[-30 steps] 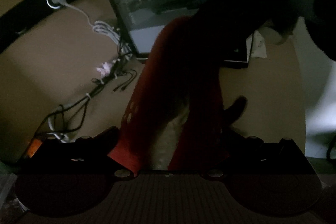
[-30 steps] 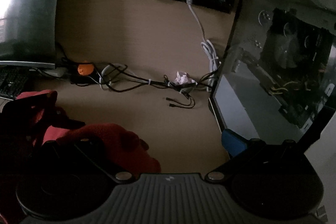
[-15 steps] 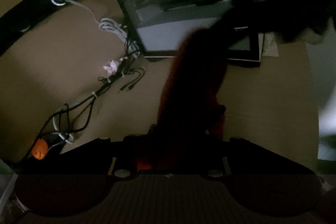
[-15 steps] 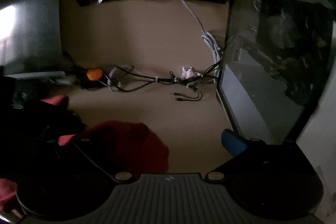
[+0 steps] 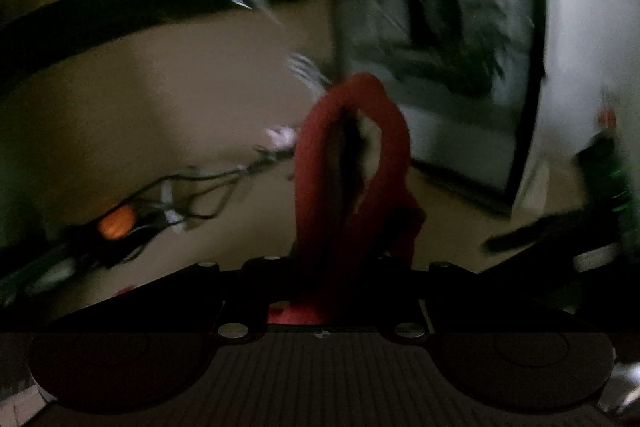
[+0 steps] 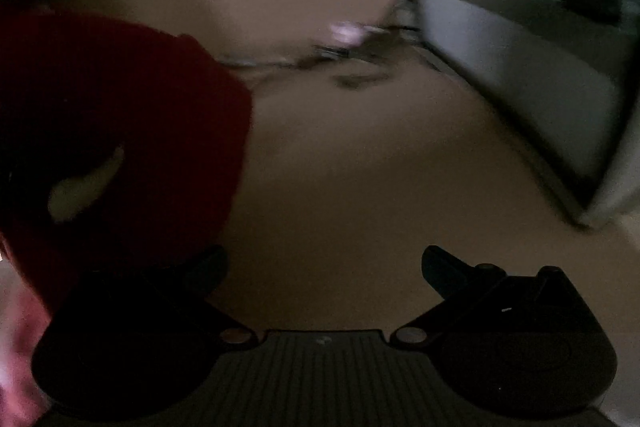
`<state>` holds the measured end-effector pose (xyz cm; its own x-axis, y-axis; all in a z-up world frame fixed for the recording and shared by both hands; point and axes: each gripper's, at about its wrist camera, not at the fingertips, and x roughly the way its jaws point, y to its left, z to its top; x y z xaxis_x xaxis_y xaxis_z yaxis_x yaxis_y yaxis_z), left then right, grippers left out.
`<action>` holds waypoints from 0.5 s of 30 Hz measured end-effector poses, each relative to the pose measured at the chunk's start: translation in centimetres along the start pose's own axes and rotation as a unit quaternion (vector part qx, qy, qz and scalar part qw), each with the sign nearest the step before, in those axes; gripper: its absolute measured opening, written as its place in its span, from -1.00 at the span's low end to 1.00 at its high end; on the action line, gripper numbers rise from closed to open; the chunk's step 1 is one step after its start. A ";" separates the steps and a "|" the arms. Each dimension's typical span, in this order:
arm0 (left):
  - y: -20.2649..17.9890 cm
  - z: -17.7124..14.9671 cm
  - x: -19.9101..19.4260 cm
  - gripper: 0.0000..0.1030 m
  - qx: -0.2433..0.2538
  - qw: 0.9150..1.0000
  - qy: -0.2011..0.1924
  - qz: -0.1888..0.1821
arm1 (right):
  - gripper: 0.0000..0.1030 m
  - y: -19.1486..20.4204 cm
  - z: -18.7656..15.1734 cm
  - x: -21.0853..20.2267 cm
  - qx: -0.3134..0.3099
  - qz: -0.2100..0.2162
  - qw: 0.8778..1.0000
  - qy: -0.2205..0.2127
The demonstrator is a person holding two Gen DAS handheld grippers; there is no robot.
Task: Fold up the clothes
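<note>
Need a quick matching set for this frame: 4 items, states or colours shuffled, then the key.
Items:
1. left gripper
2. right gripper
3. cable clip
4. power strip

Descriptions:
A. orange
B. black, against the back wall
C. shut on the red garment
D. open, holding nothing

Pairs: 1-C, 2-D, 3-A, 4-B

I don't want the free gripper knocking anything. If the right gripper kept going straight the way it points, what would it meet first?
Probably the bare desk top: the right gripper is open, nothing between its fingers. The red garment lies left, cables beyond; blur leaves depth uncertain.
</note>
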<state>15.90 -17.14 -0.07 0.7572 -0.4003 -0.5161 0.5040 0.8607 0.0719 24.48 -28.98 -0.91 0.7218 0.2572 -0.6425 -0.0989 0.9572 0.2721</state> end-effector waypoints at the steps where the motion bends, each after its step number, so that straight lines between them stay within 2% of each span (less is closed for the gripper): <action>1: 0.6 -0.3 -1.4 -0.62 -0.012 1.000 -0.009 0.013 | 1.00 1.8 0.5 0.2 -0.020 0.019 1.000 -0.010; 4: 3.0 -2.1 -5.0 -0.61 -0.058 0.996 -0.018 0.068 | 1.00 7.2 0.9 1.2 -0.086 0.068 0.993 -0.033; 7: 5.8 -5.1 -8.0 -0.54 -0.116 0.985 -0.008 0.130 | 1.00 12.6 0.3 3.0 -0.150 0.108 0.982 -0.028; 9: 7.7 -7.8 -9.7 -0.45 -0.173 0.972 0.008 0.160 | 1.00 16.2 -0.2 4.4 -0.197 0.124 0.973 -0.014; 11: 9.3 -10.4 -11.2 -0.27 -0.228 0.957 0.021 0.177 | 1.00 19.9 -0.7 5.7 -0.247 0.125 0.961 0.004; 13: 10.2 -13.0 -12.5 -0.15 -0.275 0.941 0.028 0.196 | 1.00 22.7 -1.7 7.1 -0.300 0.093 0.949 0.019; 15: 10.6 -14.8 -13.7 -0.04 -0.305 0.929 0.024 0.207 | 1.00 24.4 -2.8 8.1 -0.338 0.073 0.938 0.024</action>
<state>4.74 2.07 -4.87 0.8068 0.0065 -0.5908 -0.1661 0.9621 -0.2161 26.01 -3.15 -1.45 0.6366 0.3830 -0.6694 -0.6185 0.7721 -0.1464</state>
